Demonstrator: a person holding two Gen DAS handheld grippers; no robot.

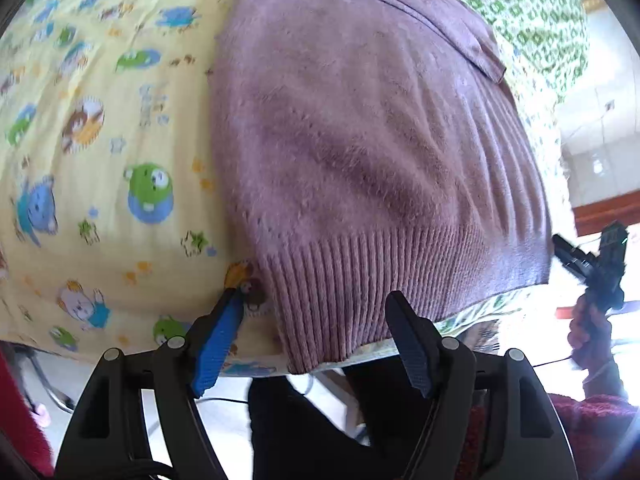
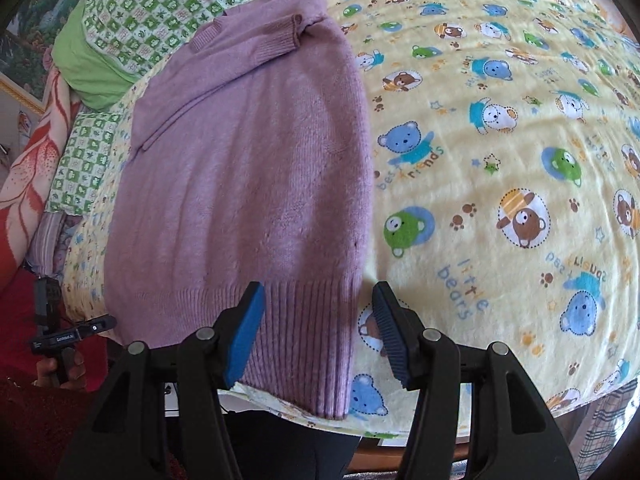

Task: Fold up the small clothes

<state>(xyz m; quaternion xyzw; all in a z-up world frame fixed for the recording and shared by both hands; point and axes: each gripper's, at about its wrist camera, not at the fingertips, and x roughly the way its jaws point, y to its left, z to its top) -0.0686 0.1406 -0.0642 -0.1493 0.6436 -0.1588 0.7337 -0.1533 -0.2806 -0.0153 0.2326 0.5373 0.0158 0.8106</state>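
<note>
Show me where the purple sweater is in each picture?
Left wrist view: the purple sweater fills the middle, its ribbed hem just above the fingertips.
Right wrist view: the purple sweater lies left of centre, hem at the bottom.
Shared landmark: the yellow bear blanket under it.

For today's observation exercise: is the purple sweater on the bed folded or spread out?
Partly folded. The purple sweater lies flat on the yellow bear blanket, a narrow strip with a sleeve laid across its chest, ribbed hem unfolded.

The left claw [image 1: 316, 316] and right claw [image 2: 320, 312] are showing black frames, silver screws and blue pads; the person is wearing a red sleeve [image 1: 592, 420].
</note>
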